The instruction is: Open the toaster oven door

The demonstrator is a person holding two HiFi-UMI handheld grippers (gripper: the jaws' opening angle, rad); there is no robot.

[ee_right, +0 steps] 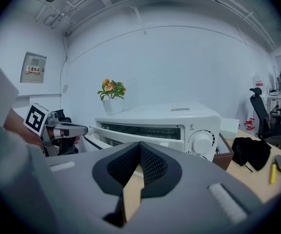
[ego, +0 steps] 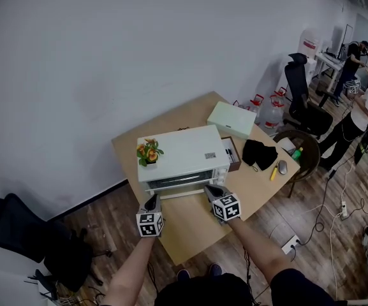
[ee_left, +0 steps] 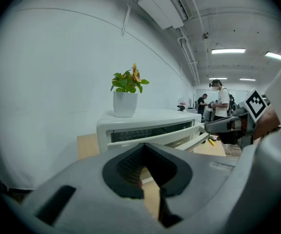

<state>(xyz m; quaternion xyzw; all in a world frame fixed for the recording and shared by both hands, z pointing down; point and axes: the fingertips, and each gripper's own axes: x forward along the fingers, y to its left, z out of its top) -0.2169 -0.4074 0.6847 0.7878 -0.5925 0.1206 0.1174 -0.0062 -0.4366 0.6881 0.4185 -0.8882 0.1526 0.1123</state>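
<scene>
Handle point(ego: 177, 193) on the toaster oven point(ego: 184, 150) runs crosswise before us; left gripper point(ego: 152, 200) and right gripper point(ego: 210, 189) (both clenched empty) flank it.

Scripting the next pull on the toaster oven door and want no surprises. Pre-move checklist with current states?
1. Door started: ok, its top edge is tilted out from the toaster oven.
2. Left gripper empty: ok, jaw tips together on nothing.
3. Right gripper empty: ok, jaw tips together on nothing.
4. Contact with the door: cannot tell; each gripper sits near one end of its top edge.
5. Potted plant steady on the oven top: ok, upright.
</scene>
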